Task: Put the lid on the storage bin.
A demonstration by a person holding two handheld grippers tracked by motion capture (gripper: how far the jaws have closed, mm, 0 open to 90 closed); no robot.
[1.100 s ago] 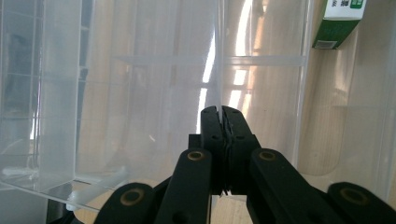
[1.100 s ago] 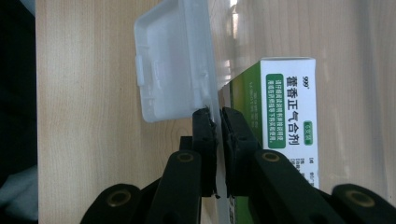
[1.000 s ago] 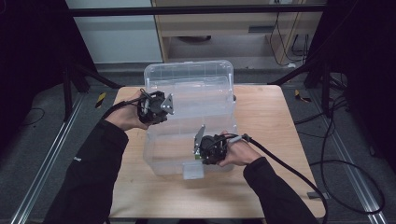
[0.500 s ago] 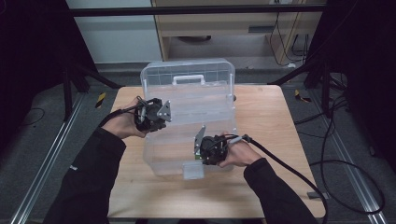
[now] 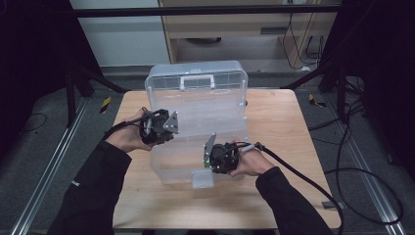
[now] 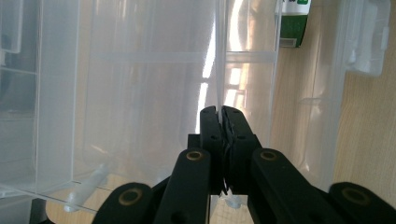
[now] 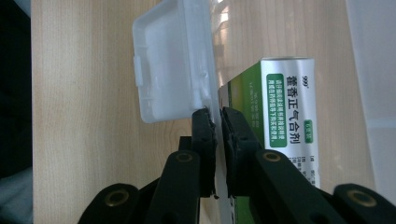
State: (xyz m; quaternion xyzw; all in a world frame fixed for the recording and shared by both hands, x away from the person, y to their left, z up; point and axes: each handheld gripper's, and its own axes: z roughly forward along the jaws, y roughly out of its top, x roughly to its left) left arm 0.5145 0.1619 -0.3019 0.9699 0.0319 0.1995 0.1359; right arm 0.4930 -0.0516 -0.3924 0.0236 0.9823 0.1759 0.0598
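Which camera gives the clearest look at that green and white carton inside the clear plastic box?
The right gripper view: the green and white carton is close, its label sharp. The left gripper view catches just a corner; the high view shows only a speck, too small to point at.

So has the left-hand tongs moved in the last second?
Yes. The left tongs have slid back toward the person along the clear box's side, away from the table's far edge.

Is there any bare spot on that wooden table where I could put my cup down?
Yes. The widest bare wood lies right of the clear plastic box, out to the table edge. A narrower strip runs along the near edge. The middle is crowded: box, left gripper and right gripper.
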